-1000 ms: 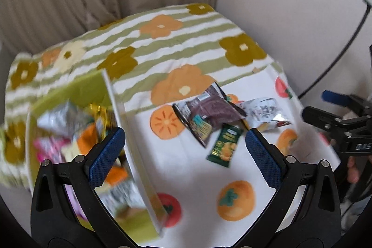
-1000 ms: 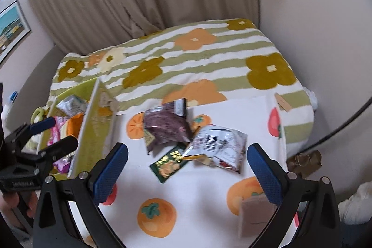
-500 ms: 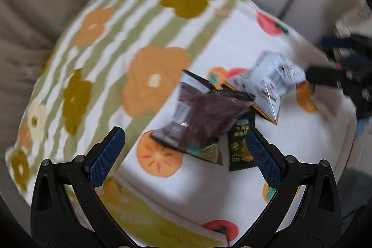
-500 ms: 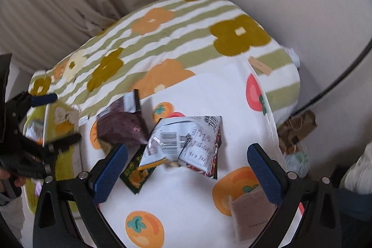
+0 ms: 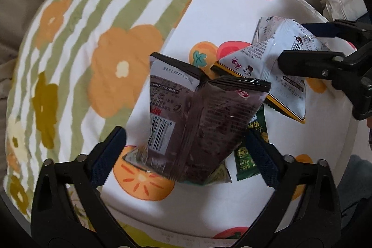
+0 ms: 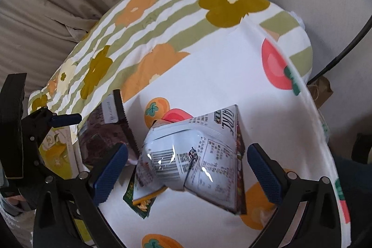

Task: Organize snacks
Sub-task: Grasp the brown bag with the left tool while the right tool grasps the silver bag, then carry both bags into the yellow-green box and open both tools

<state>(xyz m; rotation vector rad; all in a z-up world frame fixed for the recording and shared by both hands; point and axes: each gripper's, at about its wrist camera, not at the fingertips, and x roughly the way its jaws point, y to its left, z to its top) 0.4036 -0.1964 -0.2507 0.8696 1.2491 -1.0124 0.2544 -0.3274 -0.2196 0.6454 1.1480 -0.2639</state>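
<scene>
We have the left hand-held gripper (image 5: 186,155) unclenched with jaws just closing in astride the dark bag (image 5: 200,122), and the right hand-held gripper (image 6: 187,169) released around the white bag (image 6: 197,159), both lying on the tabletop (image 5: 227,15). We judge these puffed foil bags light, slippery and crushable, best pinched at a crimped seam. The yellow box (image 6: 58,152) shows only a wall; its contents are hidden.

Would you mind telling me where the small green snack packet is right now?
The small green packet lies on the fruit-print cloth, tucked partly under the dark purple bag and the white bag.
</scene>
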